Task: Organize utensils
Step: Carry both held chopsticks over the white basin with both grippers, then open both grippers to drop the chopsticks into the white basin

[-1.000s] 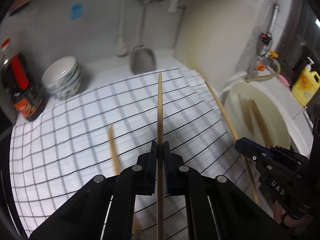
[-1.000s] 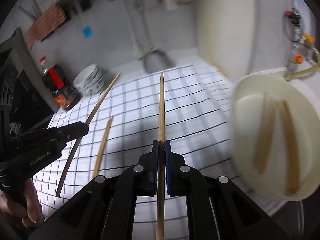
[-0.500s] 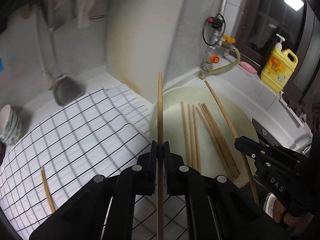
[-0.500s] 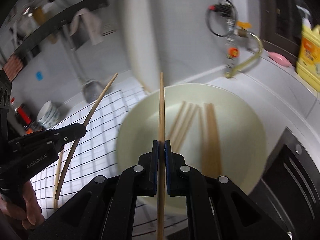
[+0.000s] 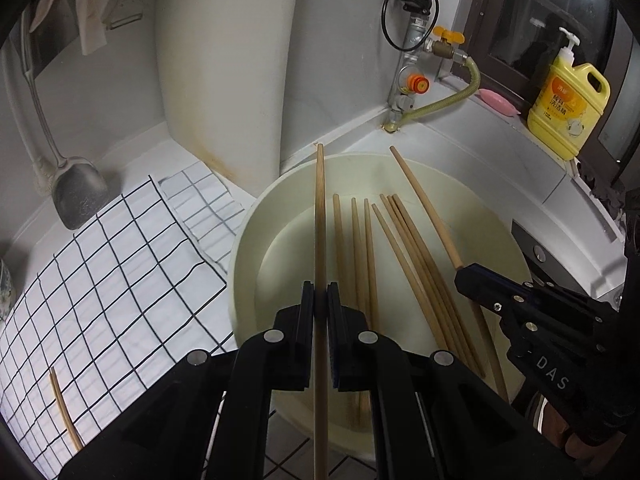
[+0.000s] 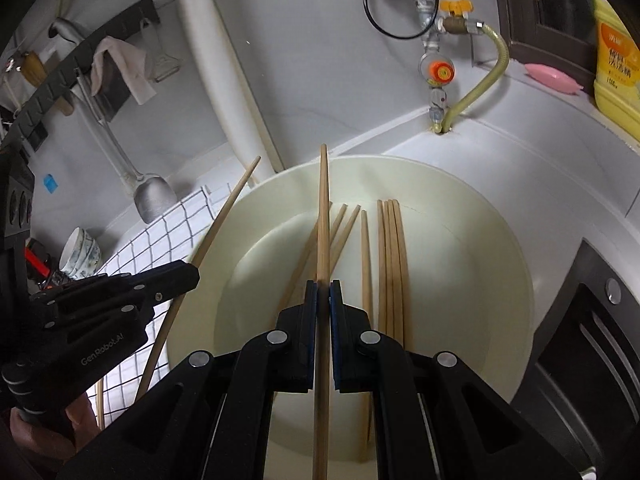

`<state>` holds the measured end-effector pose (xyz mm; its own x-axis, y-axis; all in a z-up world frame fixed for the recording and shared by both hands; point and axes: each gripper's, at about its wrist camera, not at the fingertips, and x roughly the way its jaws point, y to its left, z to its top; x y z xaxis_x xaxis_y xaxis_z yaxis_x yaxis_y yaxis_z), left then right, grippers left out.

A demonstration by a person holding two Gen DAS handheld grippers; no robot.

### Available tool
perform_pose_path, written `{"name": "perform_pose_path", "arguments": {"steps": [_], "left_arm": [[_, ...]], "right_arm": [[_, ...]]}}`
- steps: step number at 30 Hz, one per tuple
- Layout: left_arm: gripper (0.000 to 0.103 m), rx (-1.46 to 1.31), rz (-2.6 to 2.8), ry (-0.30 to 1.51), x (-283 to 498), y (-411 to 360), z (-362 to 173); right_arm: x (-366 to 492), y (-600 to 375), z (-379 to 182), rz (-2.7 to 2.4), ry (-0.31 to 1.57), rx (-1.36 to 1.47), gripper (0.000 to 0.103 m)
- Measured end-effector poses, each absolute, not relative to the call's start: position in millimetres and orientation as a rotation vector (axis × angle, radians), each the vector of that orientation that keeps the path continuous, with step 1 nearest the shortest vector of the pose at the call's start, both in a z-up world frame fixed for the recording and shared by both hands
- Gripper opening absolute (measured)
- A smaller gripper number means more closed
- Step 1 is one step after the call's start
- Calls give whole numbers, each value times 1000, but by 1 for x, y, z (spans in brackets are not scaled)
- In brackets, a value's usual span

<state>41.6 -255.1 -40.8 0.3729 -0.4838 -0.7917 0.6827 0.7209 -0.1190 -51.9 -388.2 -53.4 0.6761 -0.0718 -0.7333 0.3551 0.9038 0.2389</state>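
In the left wrist view my left gripper [image 5: 320, 304] is shut on a wooden chopstick [image 5: 319, 220] that points out over a cream basin [image 5: 240, 264]. Several chopsticks [image 5: 400, 256] lie inside the basin. At the right my right gripper [image 5: 464, 276] grips a second chopstick [image 5: 424, 204] above the basin. In the right wrist view that right gripper [image 6: 323, 300] is shut on its chopstick [image 6: 323, 208] over the basin [image 6: 500, 240]. The left gripper [image 6: 192, 274] holds its chopstick [image 6: 224, 216] at the basin's left rim. One loose chopstick [image 5: 64, 412] lies on the checked cloth [image 5: 100, 280].
A metal spatula [image 5: 80, 196] leans against the back wall left of the basin. A valve with a hose [image 5: 416, 80], a pink soap [image 5: 498, 102] and a yellow detergent bottle [image 5: 568, 108] stand behind it. Stacked bowls [image 6: 82, 254] sit far left; a dark stove [image 6: 600, 340] borders the right.
Both grippers have swung right, from above the checked cloth to above the cream basin, each still shut on its chopstick. The loose chopstick stayed on the cloth.
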Motion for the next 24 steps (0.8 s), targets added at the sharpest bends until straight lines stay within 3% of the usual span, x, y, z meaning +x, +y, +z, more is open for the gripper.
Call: {"name": "perform_pose_path", "arguments": {"steps": [24], "left_arm": [[8, 320, -777, 1000, 50, -305, -79]], "right_arm": [[-39, -423, -92, -334, 902, 457, 6]]}}
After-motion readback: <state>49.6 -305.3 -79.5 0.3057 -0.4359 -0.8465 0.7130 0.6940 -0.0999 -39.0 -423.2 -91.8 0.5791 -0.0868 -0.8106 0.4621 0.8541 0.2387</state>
